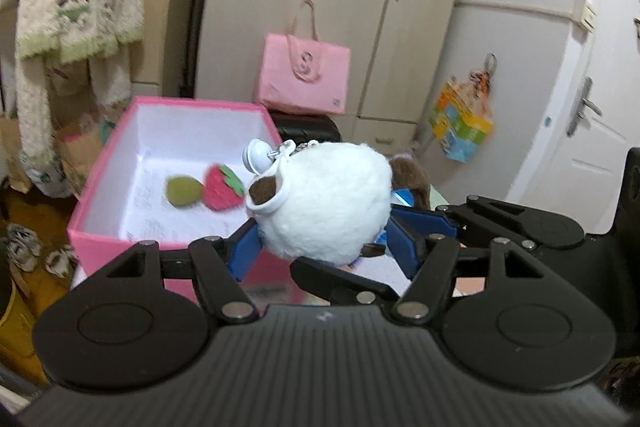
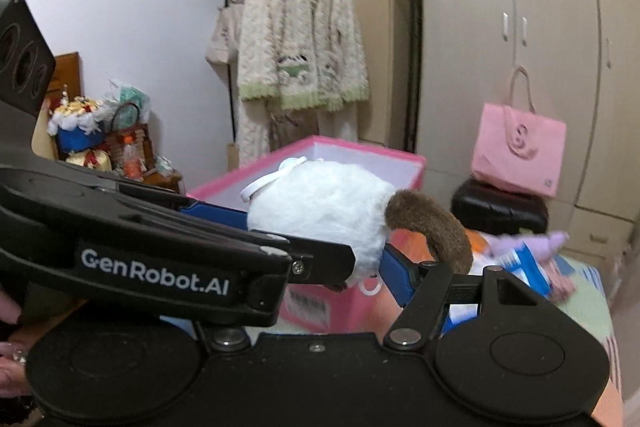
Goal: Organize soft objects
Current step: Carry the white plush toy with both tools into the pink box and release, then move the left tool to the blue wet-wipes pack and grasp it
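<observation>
Holding one white plush keychain toy point(image 1: 328, 203) between both grippers, left gripper point(image 1: 320, 239) and right gripper point(image 2: 320, 227) each clamped on its body, beside the pink box's point(image 1: 100, 187) near edge; light, squashy, best gripped mid-body.

black gripper point(image 1: 320, 239), blue pads point(image 1: 245, 251), silver rivets, white genrobot.ai lettering

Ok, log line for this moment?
left gripper: shut on white plush | right gripper: shut on white plush | pink box: strawberry, green piece inside
</observation>
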{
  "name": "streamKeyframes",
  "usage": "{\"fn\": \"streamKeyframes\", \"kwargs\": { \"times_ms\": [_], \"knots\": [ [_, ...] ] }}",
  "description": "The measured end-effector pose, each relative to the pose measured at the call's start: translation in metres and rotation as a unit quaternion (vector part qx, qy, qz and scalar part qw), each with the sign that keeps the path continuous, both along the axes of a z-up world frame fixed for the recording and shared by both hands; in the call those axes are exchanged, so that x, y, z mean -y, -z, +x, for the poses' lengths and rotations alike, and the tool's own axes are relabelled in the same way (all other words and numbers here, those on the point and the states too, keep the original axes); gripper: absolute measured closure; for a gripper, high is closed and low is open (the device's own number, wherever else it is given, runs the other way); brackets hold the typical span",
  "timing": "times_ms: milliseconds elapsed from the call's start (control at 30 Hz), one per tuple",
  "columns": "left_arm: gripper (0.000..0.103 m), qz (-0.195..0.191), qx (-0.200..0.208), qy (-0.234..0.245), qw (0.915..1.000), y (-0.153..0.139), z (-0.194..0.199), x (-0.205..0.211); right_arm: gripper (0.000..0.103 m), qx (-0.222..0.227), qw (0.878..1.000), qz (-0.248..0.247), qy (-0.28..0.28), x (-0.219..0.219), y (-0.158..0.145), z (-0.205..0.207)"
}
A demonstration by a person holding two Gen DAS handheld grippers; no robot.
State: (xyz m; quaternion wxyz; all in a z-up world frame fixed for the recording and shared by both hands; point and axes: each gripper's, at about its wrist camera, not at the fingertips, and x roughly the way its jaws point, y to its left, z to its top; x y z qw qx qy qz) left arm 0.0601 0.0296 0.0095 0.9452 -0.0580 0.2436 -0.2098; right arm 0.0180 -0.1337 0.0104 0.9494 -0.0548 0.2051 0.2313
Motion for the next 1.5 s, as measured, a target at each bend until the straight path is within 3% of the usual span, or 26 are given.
{"fn": "streamKeyframes", "kwargs": {
  "times_ms": [133, 300, 567, 733, 900, 1033, 1300, 1500],
  "knots": [
    [0.034, -0.018, 0.010, -0.034, 0.9992, -0.002, 0.019, -0.019, 0.031, 0.010, 1.000, 0.013, -0.023, -0.013, -0.005, 0.023],
    [0.034, -0.030, -0.004, -0.055, 0.9980, 0.000, 0.049, -0.036, 0.032, -0.024, 0.998, 0.049, -0.043, -0.024, -0.003, 0.067],
    [0.034, -0.027, -0.080, -0.068, 0.9942, 0.015, 0.102, -0.058, 0.033, -0.113, 0.990, 0.065, -0.058, -0.045, 0.017, 0.125],
    [0.035, -0.041, -0.114, -0.069, 0.9903, 0.031, 0.119, -0.066, 0.033, -0.151, 0.986, 0.039, -0.054, -0.059, 0.029, 0.146],
    [0.035, -0.051, -0.134, -0.047, 0.9886, 0.039, 0.122, -0.063, 0.034, -0.178, 0.981, 0.031, -0.066, -0.067, 0.038, 0.151],
    [0.035, -0.038, -0.126, -0.049, 0.9901, 0.036, 0.117, -0.064, 0.034, -0.177, 0.983, 0.006, -0.058, -0.071, 0.040, 0.148],
    [0.032, 0.019, -0.089, -0.046, 0.9948, 0.004, 0.090, -0.063, 0.034, -0.163, 0.986, -0.006, -0.040, -0.056, 0.021, 0.136],
    [0.032, 0.044, -0.075, -0.018, 0.9960, -0.026, 0.063, -0.058, 0.033, -0.141, 0.989, -0.018, -0.031, -0.040, -0.005, 0.114]
  ]
}}
